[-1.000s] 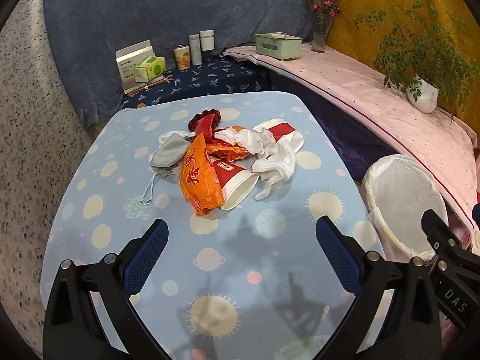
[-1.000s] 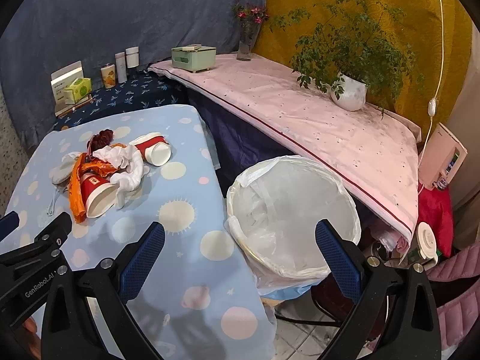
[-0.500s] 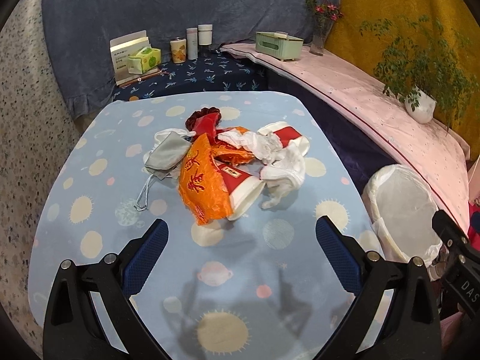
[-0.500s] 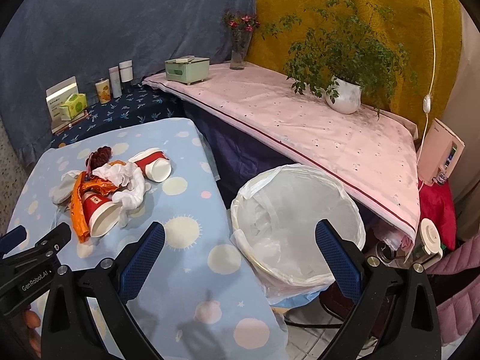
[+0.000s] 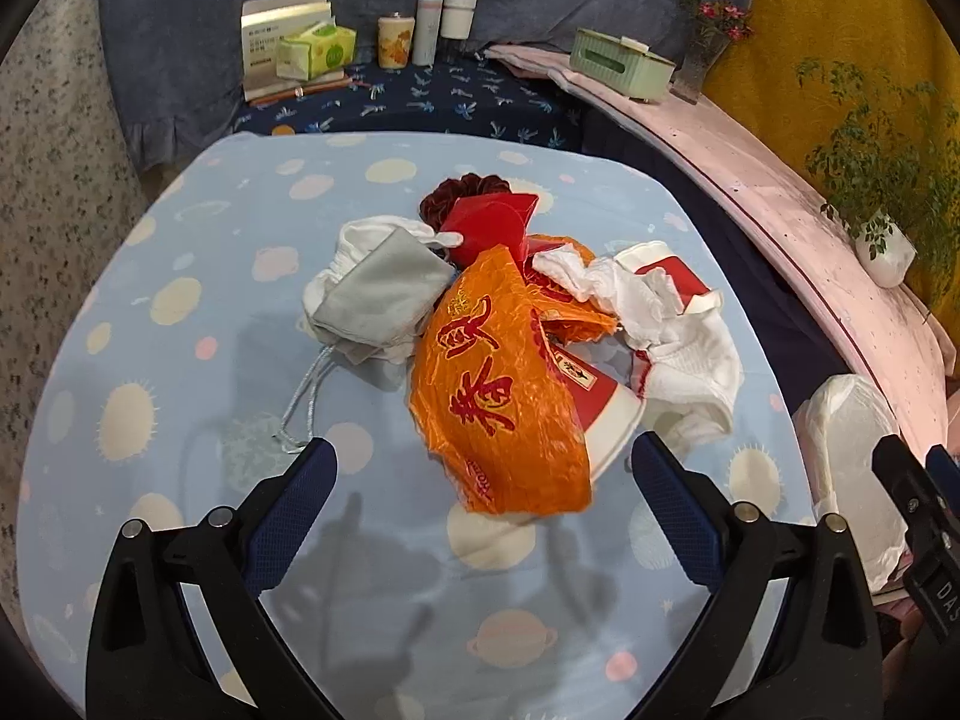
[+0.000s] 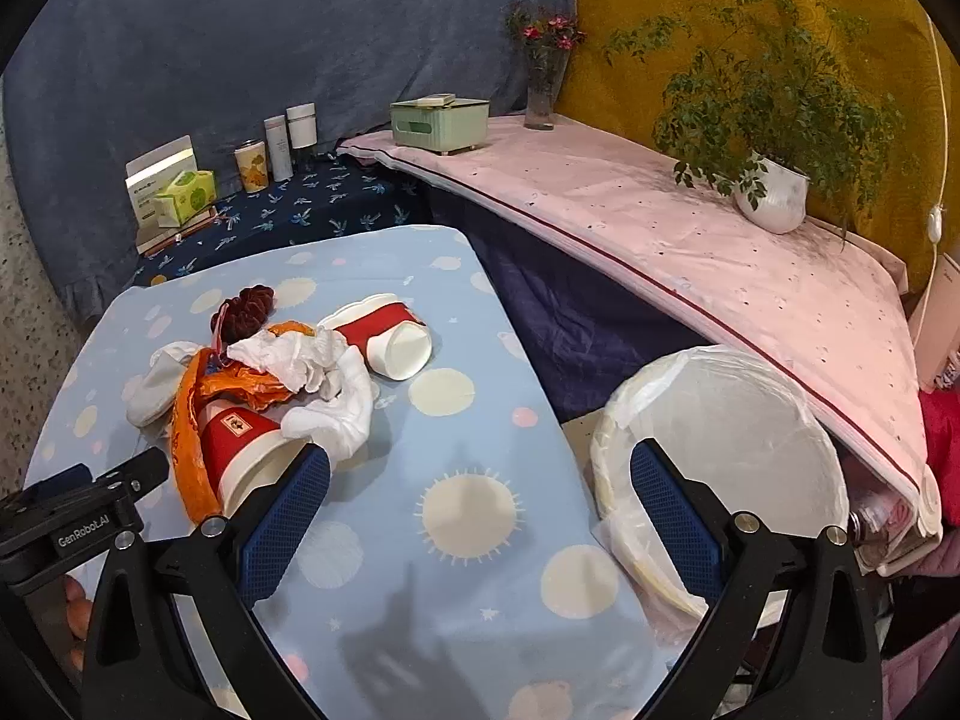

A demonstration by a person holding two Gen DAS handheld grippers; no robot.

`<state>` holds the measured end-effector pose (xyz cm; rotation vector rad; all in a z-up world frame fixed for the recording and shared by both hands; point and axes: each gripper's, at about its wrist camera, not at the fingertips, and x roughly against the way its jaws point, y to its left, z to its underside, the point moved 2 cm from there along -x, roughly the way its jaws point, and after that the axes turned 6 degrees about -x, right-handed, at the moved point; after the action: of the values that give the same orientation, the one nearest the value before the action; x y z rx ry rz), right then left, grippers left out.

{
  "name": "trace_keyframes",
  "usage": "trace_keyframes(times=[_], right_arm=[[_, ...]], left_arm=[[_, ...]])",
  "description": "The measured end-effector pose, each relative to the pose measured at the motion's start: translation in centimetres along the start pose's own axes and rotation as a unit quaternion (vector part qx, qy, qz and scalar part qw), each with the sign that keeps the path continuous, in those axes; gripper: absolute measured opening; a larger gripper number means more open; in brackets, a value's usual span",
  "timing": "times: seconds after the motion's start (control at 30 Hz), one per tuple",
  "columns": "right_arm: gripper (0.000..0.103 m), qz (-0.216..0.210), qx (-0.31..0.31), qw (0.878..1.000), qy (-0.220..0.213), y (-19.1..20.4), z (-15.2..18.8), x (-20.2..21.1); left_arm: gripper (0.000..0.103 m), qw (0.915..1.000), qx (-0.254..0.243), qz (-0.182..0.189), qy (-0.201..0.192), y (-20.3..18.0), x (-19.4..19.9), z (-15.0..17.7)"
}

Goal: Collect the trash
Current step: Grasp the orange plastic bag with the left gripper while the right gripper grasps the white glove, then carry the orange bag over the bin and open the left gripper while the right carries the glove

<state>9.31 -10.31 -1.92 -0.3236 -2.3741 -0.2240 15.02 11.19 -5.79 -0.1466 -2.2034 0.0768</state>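
Note:
A trash pile lies mid-table: an orange plastic bag [image 5: 498, 396], a red-and-white paper cup [image 5: 600, 414] under it, a second cup [image 6: 390, 336], crumpled white tissue [image 5: 678, 348], a grey face mask [image 5: 378, 300], a red box [image 5: 492, 222]. My left gripper [image 5: 480, 504] is open and empty, just short of the orange bag. My right gripper [image 6: 480, 510] is open and empty over the table's right edge. The white-lined bin [image 6: 720, 450] stands right of the table.
The blue planet-print table [image 5: 180, 360]. Behind it, a dark shelf holds a tissue pack [image 5: 315, 48] and bottles [image 5: 444, 24]. A pink-covered ledge [image 6: 720, 252] carries a green box [image 6: 438, 120], a flower vase [image 6: 543, 84] and a potted plant [image 6: 774, 192].
My left gripper has moved forward to the trash pile, which now looms larger. My right gripper has moved forward and left over the table edge. Both stay open.

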Motion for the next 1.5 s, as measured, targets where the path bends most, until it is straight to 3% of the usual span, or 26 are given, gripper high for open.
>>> trace_keyframes(times=[0.1,0.4,0.47,0.57,0.63,0.77,0.87,1.13,1.2,1.27,1.3,1.5], right_arm=[[0.095,-0.009,0.002,1.000,0.002,1.1,-0.3,-1.4],[0.076,-0.039,-0.011,0.998,0.042,3.0,-0.8,-6.4],[0.068,-0.048,-0.015,0.997,0.057,3.5,-0.6,-7.7],[0.054,-0.065,-0.019,0.994,0.086,4.1,-0.2,-9.7],[0.044,-0.074,-0.022,0.992,0.105,4.5,0.3,-10.9],[0.007,-0.090,-0.017,0.988,0.124,5.1,1.2,-11.6],[0.003,-0.090,-0.014,0.990,0.112,4.9,1.1,-10.8],[0.001,-0.086,-0.024,0.992,0.094,2.3,0.4,-8.8],[0.011,-0.079,-0.030,0.991,0.102,1.8,0.4,-9.2],[0.045,-0.079,-0.041,0.990,0.107,1.3,0.6,-9.8],[0.052,-0.081,-0.046,0.990,0.109,1.2,0.7,-10.1],[0.055,-0.100,-0.063,0.982,0.146,1.4,1.6,-13.0]], left_arm=[[0.092,0.9999,0.001,0.006,0.013,-0.3,-1.6,-0.6],[0.046,0.9980,-0.009,0.038,0.050,-1.1,-4.7,-0.7],[0.030,0.9979,-0.007,0.041,0.050,-0.8,-4.7,-0.6],[0.017,0.9975,-0.005,0.048,0.053,-0.4,-4.6,-0.6],[0.013,0.9976,-0.005,0.048,0.051,-0.3,-4.3,-0.5],[0.010,0.9979,-0.010,0.044,0.046,0.0,-3.6,-0.5],[0.010,0.9987,-0.016,0.032,0.038,0.1,-2.9,-0.6],[0.009,0.9993,-0.013,0.025,0.025,0.5,-1.1,-0.6],[0.009,0.9994,-0.012,0.024,0.022,0.4,-0.7,-0.6],[0.009,0.9994,-0.013,0.025,0.020,0.2,-0.4,-0.6],[0.009,0.9994,-0.013,0.025,0.019,0.2,-0.2,-0.6],[0.009,0.9994,-0.016,0.027,0.015,-0.2,0.2,-0.9]])
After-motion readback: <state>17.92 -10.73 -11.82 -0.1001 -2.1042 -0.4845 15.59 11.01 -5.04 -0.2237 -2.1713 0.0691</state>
